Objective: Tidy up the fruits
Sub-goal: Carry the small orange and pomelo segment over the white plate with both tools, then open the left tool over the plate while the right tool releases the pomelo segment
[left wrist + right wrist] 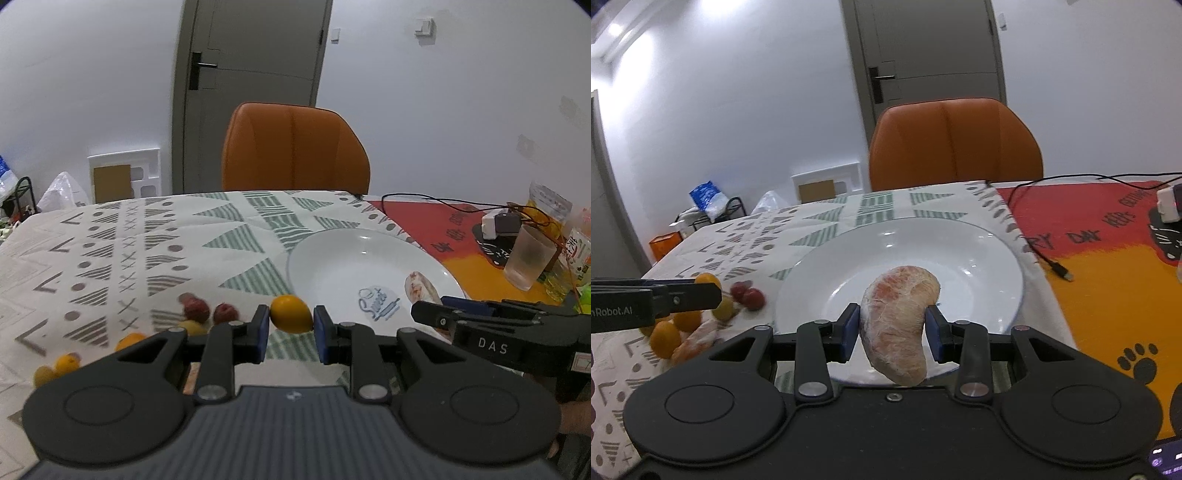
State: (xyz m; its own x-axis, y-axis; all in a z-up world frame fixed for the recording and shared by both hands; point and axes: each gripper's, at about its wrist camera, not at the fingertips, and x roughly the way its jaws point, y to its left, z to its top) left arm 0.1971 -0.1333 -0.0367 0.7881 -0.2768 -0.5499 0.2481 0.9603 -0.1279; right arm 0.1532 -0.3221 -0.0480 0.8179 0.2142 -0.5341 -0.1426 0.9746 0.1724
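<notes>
On the counter's left side, a loose heap of fruit (129, 339) is lying on the patterned cloth (122, 240): small orange and yellow pieces and a couple of red ones (210, 312), somewhat blurred. Just right of that heap, the left gripper (291, 325) is holding a small orange fruit (290, 314) clamped between its blue fingers (263, 325), the fruit clear of the cloth and near the plate's left rim. Further right, the white plate (979, 258) is sitting empty apart from its printed logo. Over its near side, the right gripper (892, 330) is carrying a peeled citrus segment (899, 321), its fingers (849, 328) clamped on the segment's sides, with the lower end hanging below them. Beyond the plate, a red and orange mat (1108, 277) is bearing a cable, a glass and other clutter, and an orange chair (295, 147) is standing behind the counter. Both hands seem to be bringing fruit to the plate at once, so the step in hand looks like delivery. Next, each gripper probably needs to be lowered close to the plate's surface before opening; the round fruit may roll, so a low release well inside the rim would suit it, with room left between the two grippers.
</notes>
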